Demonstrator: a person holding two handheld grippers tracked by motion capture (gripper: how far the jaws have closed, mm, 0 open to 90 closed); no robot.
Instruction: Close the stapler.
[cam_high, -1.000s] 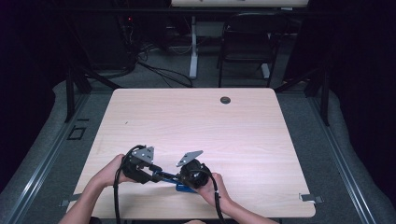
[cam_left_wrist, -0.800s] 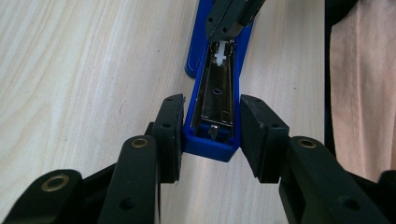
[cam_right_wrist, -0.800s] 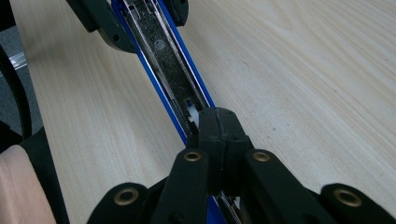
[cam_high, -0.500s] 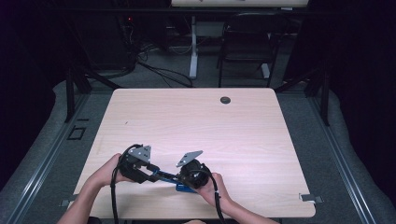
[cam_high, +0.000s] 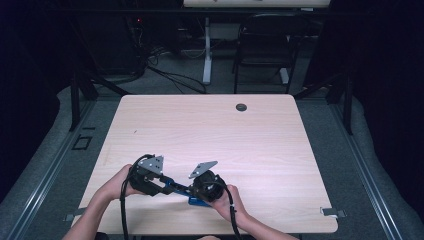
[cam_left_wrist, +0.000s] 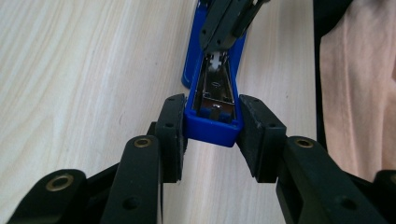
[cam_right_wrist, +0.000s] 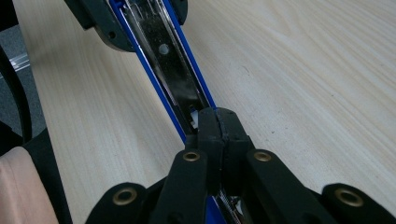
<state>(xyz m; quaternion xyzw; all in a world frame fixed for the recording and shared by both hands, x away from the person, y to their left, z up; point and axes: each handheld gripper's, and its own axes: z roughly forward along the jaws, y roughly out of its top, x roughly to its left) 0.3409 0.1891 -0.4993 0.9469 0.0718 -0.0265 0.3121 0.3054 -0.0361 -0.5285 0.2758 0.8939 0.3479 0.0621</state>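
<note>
The blue stapler (cam_high: 181, 191) lies opened out near the table's (cam_high: 260, 150) front edge, its long axis running between the grippers. Left gripper (cam_left_wrist: 211, 128) pinches its blue end; right gripper (cam_right_wrist: 219, 122) is pressed together in its metal staple channel (cam_right_wrist: 168, 60). A black grommet (cam_high: 241, 107) sits far beyond.

Stapler (cam_left_wrist: 212, 128): bright blue plastic body; shiny silver metal channel inside; small white piece at the channel's upper end, upper centre of the left gripper view.

Left gripper (cam_left_wrist: 211, 133): matte black jaws with brass-coloured rivets; grey plate on top in the high view.

Right gripper (cam_right_wrist: 218, 128): black jaws, brass-coloured rivets, same grey plate.

Table (cam_high: 210, 130): pale wood, fine light-brown grain streaks; one dark round grommet (cam_high: 241, 107) upper centre.

Floor (cam_high: 45, 165), frame edges: grey.

Chair (cam_high: 262, 45), top of frame: black.
</note>
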